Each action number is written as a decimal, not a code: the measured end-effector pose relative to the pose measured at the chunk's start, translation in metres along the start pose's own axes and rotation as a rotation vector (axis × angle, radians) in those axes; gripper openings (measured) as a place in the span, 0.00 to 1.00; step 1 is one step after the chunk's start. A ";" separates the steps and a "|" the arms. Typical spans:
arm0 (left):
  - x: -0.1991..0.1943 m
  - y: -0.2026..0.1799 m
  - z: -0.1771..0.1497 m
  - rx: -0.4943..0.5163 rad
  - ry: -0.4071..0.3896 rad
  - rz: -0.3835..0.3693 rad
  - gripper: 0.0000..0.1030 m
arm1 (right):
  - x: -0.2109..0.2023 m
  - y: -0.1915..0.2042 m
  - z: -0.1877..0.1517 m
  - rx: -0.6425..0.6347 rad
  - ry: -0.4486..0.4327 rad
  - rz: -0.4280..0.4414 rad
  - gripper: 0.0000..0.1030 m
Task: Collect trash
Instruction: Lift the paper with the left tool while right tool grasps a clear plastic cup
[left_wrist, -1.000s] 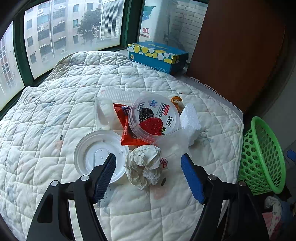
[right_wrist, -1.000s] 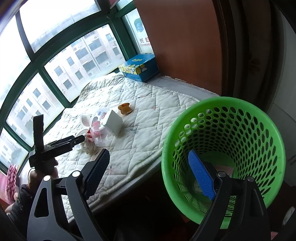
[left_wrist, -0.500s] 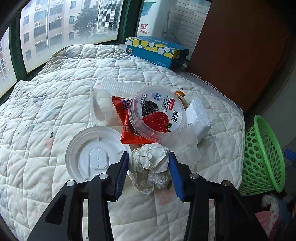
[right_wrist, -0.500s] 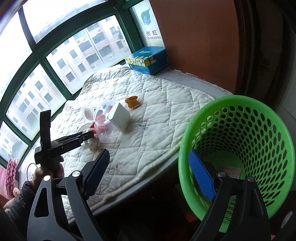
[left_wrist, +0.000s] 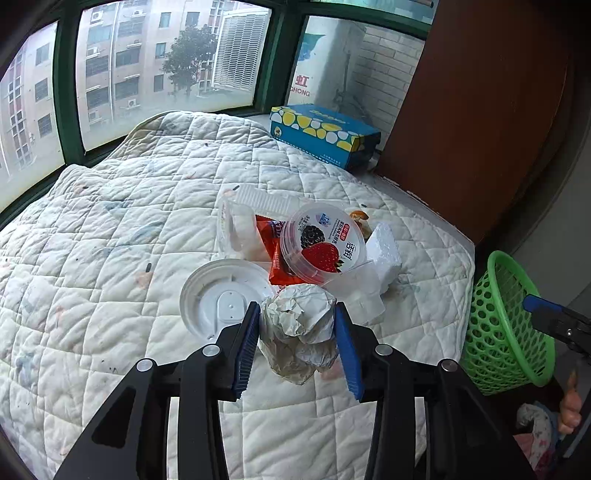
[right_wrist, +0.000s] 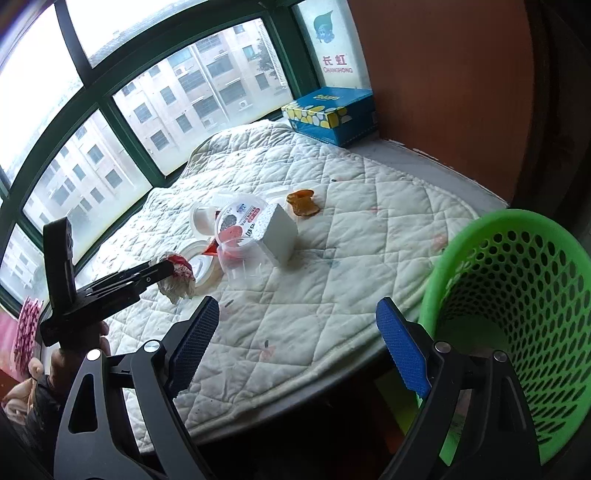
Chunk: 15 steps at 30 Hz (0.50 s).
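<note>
A crumpled paper ball (left_wrist: 299, 332) is pinched between the left gripper (left_wrist: 298, 343) jaws; loosely crushed, it could be dropped short of the green basket (right_wrist: 517, 295); right gripper (right_wrist: 295, 350) jaws gape wide

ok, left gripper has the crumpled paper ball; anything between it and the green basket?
Nothing visible. The left gripper grips the crumpled white paper ball; bare white quilt runs to the green perforated plastic basket, beyond the edge.

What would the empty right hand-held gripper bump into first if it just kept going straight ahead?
Probably the white quilted pad: the right hand-held gripper, open and empty, points at a bare patch of it. The green plastic mesh basket sits off to the side. Depth is uncertain.
</note>
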<state>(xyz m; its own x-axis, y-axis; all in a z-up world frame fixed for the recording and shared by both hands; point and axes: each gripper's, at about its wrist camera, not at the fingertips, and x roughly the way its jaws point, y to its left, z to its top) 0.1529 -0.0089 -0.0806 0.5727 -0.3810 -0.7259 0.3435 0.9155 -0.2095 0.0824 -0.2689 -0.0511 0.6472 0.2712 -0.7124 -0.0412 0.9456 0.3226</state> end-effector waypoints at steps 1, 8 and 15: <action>-0.004 0.002 0.000 -0.004 -0.006 0.002 0.38 | 0.004 0.003 0.002 -0.002 0.005 0.007 0.84; -0.028 0.019 -0.003 -0.033 -0.032 0.033 0.38 | 0.044 0.034 0.006 -0.062 0.065 0.062 0.83; -0.041 0.037 -0.009 -0.070 -0.043 0.046 0.38 | 0.091 0.058 0.010 -0.118 0.132 0.103 0.81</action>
<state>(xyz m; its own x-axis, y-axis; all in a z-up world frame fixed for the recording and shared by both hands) 0.1352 0.0421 -0.0649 0.6186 -0.3423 -0.7072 0.2645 0.9383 -0.2228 0.1466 -0.1915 -0.0913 0.5298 0.3809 -0.7577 -0.1960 0.9243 0.3276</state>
